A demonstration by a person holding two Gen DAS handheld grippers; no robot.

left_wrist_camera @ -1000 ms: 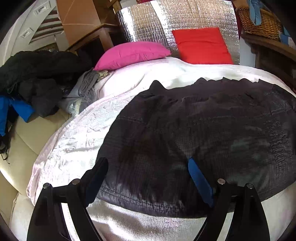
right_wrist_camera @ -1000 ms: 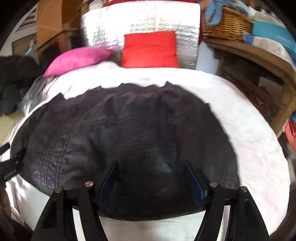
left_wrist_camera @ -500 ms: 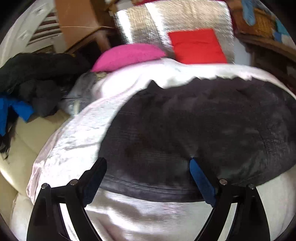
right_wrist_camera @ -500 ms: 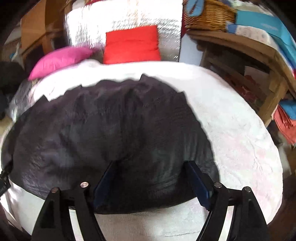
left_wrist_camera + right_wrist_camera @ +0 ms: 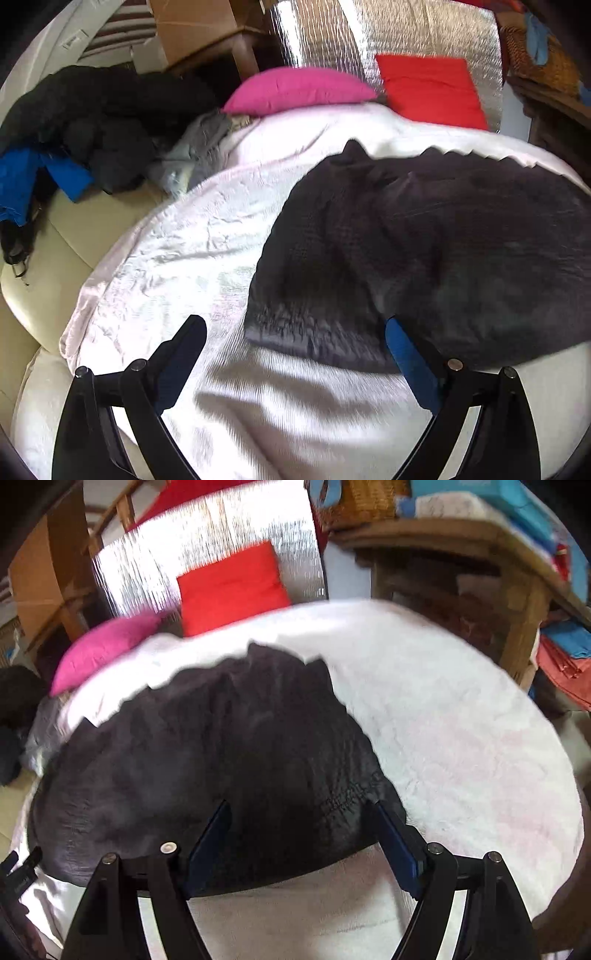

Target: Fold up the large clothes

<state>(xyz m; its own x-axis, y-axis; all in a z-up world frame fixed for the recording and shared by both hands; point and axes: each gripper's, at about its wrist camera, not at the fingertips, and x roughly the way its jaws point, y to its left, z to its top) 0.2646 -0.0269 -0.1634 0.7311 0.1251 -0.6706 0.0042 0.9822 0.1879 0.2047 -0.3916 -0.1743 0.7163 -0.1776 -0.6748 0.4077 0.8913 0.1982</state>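
A large black quilted garment (image 5: 443, 251) lies spread flat on the pale bed cover (image 5: 177, 258). My left gripper (image 5: 293, 330) hovers over its near left corner. The jaws are opening, and only the hem lies below the gap, with neither pad pressing on it. In the right wrist view the same garment (image 5: 207, 757) fills the left half of the bed. My right gripper (image 5: 301, 823) is open above the near right corner, its blue pads clear of the cloth.
A pink pillow (image 5: 295, 90) and a red pillow (image 5: 432, 88) lean against a silver foil panel (image 5: 388, 33) at the head. A heap of dark and blue clothes (image 5: 92, 122) lies off the left side. A wooden table (image 5: 461, 542) stands at the right.
Both grippers drew back toward the near hem and apart, the left to the left and the right to the right. The right view rolled. Both pairs of jaws stand a little wider.
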